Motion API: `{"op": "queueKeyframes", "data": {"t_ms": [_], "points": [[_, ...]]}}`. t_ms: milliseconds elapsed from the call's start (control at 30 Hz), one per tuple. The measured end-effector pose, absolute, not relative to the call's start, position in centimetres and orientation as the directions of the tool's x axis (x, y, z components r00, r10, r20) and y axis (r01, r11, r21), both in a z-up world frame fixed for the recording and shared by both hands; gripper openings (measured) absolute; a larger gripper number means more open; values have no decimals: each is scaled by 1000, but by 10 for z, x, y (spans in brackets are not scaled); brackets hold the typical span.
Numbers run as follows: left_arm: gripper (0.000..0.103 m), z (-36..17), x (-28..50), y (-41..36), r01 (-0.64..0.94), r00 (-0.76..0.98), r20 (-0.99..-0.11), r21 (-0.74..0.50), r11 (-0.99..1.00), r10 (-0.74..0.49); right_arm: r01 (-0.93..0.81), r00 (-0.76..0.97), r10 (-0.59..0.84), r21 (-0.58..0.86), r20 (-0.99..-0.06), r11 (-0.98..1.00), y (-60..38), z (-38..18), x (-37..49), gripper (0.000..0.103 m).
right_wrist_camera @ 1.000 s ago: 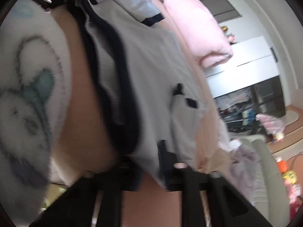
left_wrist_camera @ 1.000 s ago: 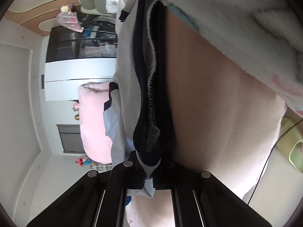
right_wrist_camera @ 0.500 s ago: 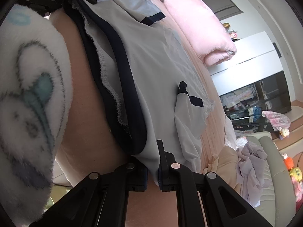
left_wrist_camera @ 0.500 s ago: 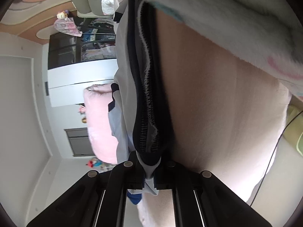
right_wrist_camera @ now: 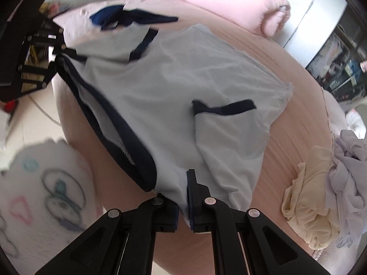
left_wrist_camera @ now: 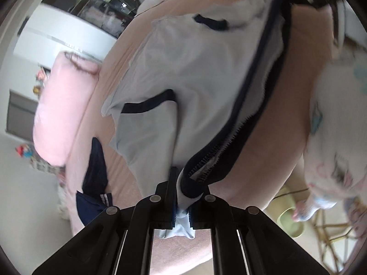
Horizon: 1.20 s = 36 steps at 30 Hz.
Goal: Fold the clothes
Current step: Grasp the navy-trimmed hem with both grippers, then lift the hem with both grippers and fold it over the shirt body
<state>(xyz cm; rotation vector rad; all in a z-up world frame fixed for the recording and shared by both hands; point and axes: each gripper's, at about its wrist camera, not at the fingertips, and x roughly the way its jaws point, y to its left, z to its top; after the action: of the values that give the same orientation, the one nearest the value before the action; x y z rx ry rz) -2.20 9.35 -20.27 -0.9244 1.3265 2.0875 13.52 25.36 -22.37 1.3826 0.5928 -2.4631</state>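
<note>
Since that pale blue shirt is thin, floppy stuff, it sags and ripples between the two grips instead of holding any shape, so I'd guess it weighs next to nothing and will slide around on the pink bed if it gets dragged rather than lifted. Right now its far part lies on the bed sheet with the near edge picked up. The left hand-held gripper is clamped on a bunched bit of the pale fabric right by the dark navy band, and the right hand-held gripper is pinched tight on the same edge at the other corner, so the navy band runs between them. Both short sleeves, each with a navy cuff, lie on top of the shirt body. Holding it at the corners of that banded edge looks like the sensible spot to me: the stitched band is thicker and less stretchy than the body, so it should slip out less easily. Beyond the shirt sits a rolled pink blanket, a dark navy garment lies just past the shirt's left side, and a cream and lilac heap of clothes is off to its right. The person's fluffy printed sleeve is near the shirt's near edge.
</note>
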Motion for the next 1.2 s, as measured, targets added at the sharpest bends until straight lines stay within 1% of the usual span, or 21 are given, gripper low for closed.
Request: {"op": "queueKeyframes", "data": {"t_ms": [67,167,367,467,567,900,1200], "points": [[6,-190,-36,98,-709,-625,-779,538,-455,53,381,-526,-37,-197,-850,-903,254,-213,133,6],[7,-174,-50,101,-687,-643,-764,545,-482,52,343,-536,-68,-143,-842,-928,262,-197,125,5],[7,-171,-50,105,-654,-666,-745,559,-509,38,297,-556,-36,-158,-830,-942,273,-183,92,5],[7,-167,-62,106,-644,-662,-749,551,-531,26,289,-551,-18,-170,-834,-942,275,-180,72,5],[7,-161,-78,107,-630,-668,-744,553,-545,18,263,-552,-20,-151,-833,-953,278,-175,65,5],[9,-144,-124,131,-568,-728,-684,636,-522,-42,200,-591,61,-220,-804,-955,286,-146,23,5],[9,-144,-149,136,-528,-733,-675,641,-557,-83,163,-580,108,-245,-807,-956,291,-144,-17,5]]}}
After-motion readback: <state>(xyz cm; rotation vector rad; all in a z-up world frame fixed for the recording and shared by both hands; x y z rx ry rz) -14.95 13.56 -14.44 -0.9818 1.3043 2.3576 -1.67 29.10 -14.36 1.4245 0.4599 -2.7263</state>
